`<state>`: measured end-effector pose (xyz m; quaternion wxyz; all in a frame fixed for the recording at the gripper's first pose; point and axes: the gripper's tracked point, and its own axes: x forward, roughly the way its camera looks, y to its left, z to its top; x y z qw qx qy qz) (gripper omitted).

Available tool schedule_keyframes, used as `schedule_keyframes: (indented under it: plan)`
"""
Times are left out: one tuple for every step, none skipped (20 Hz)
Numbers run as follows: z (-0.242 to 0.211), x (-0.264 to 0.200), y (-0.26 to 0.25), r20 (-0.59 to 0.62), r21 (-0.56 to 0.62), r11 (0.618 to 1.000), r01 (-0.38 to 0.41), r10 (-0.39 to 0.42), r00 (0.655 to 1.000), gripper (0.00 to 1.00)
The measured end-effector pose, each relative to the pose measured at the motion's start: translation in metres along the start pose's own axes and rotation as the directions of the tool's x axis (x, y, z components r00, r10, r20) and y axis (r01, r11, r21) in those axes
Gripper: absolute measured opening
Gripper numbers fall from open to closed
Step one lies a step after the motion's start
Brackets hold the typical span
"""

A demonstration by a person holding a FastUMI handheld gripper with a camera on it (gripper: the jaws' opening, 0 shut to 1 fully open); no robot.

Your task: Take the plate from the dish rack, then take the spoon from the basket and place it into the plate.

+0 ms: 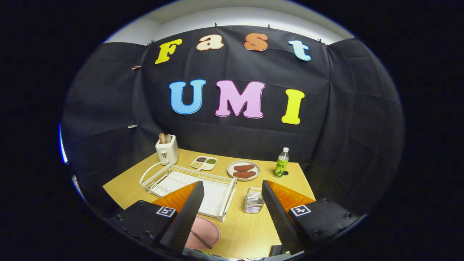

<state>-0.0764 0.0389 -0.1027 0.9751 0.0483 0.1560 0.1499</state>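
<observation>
A pink plate [203, 232] lies on the wooden table [250, 232], close in front of the white wire dish rack [188, 181], partly hidden by my left finger. A dark spoon [200, 239] rests on the plate. A small clear wire basket [253, 200] stands right of the rack, between my fingers and a little beyond them. My gripper [232, 194] hovers above the table with its fingers wide apart and nothing between them.
At the back of the table stand a white toaster [167, 149] with toast, a small divided dish [204, 163] of grains, a plate with brown food [243, 170] and a green bottle [281, 164]. Black cloth walls close in the table.
</observation>
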Motion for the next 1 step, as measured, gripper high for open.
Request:
schedule_keyframes:
  plan:
    - [-0.0007, 0.0010, 0.0011, 0.000, -0.001, 1.000, -0.001, 0.001, 1.000, 0.98]
